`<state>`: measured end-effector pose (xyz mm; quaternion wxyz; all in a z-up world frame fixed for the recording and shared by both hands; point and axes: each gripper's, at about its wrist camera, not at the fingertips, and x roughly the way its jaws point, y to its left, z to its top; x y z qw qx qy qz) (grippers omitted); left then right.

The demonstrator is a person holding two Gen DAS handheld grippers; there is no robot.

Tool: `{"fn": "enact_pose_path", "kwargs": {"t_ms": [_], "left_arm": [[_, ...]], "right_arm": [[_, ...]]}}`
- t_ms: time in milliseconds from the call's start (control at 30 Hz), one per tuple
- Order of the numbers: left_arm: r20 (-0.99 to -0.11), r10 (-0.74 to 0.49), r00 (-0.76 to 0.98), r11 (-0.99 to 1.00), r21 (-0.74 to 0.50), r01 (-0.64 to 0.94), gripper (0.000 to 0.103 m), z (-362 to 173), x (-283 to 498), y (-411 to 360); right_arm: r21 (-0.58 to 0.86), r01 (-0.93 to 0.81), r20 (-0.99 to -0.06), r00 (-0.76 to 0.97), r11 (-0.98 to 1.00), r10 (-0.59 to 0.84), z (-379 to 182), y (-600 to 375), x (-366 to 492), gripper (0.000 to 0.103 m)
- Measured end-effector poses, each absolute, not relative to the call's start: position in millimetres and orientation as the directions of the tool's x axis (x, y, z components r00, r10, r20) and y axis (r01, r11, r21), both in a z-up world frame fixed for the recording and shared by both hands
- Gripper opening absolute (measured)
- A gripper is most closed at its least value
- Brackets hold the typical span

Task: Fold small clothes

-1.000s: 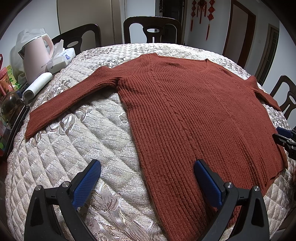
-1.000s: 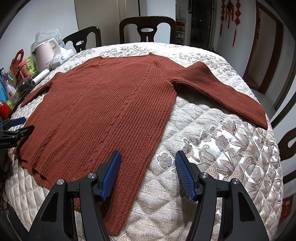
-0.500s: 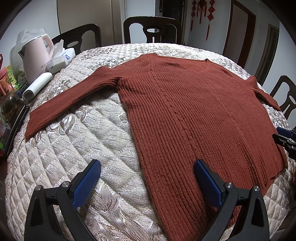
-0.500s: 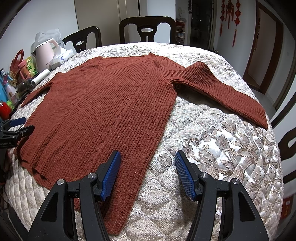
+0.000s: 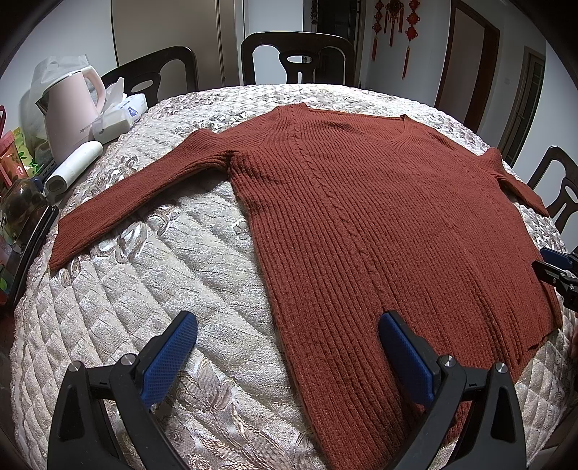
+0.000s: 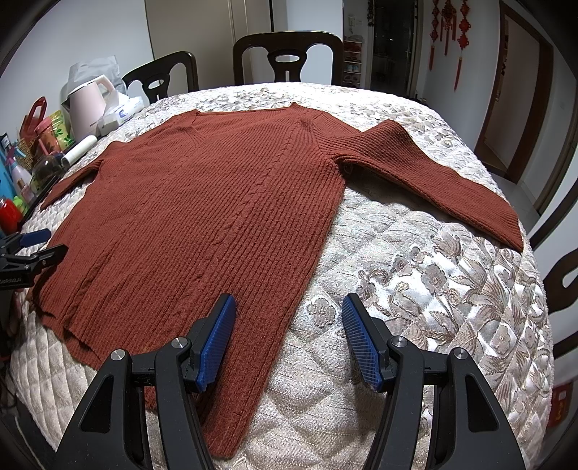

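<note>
Rust-red ribbed knit sweater spread flat, sleeves out, on quilted floral tabletop, ready for folding. Left gripper and right gripper near hem, jaws apart, empty.

A quilted cover spreads over the round table. At its far left stand a pink kettle, a tissue pack just right of it and a white roller lying nearer. Dark chairs ring the far side. Red knot ornaments hang on the far wall beside a brown door.
</note>
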<state>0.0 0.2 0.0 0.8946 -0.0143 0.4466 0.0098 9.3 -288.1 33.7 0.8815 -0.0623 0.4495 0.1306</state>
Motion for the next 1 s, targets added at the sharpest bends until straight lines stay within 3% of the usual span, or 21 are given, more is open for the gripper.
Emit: {"fn": "enact_pose_path", "kwargs": {"t_ms": [1000], "left_arm": [[-0.799,0.006,0.601,0.999,-0.016,-0.031,0.103,0.0,-0.1,0.3]], "right_arm": [[0.007,-0.283,-0.809,0.562,0.959,0.172,34.2,-287.0,7.5,0.062]]}}
